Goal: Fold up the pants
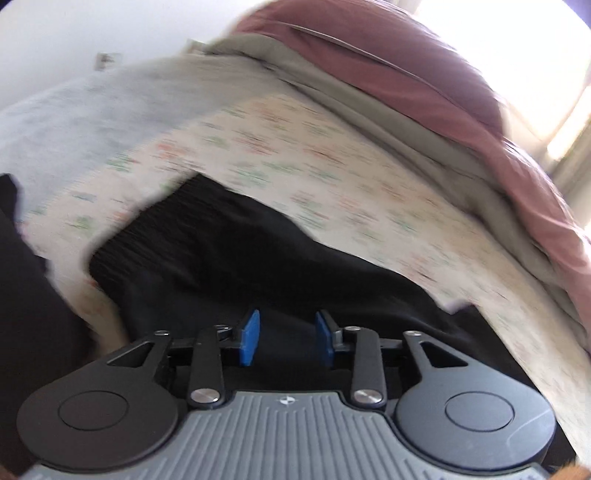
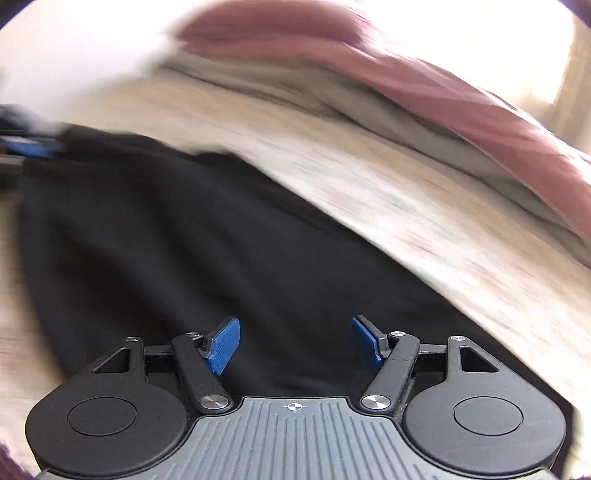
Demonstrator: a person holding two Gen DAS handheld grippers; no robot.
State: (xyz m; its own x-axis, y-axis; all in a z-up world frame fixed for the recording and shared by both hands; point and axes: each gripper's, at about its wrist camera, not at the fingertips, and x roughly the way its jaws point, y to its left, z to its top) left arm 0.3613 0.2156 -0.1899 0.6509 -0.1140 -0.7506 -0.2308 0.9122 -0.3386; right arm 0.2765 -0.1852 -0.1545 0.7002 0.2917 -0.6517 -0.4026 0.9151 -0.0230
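The black pants [image 1: 229, 258] lie flat on a bed [image 1: 332, 177] with a pale sheet that has small red and green marks. At the far side sit a gray blanket [image 1: 369, 110] and a dusty pink cover [image 1: 406, 62], with a white wall [image 1: 74, 29] and bright window light behind. The pants stretch long from far left to near right, with the ribbed waistband at the far left end. The left tongs [image 1: 284, 338] are spread above the dark cloth, pinching nothing. The right tongs [image 2: 295, 345] are spread wide over the pants too, holding nothing.
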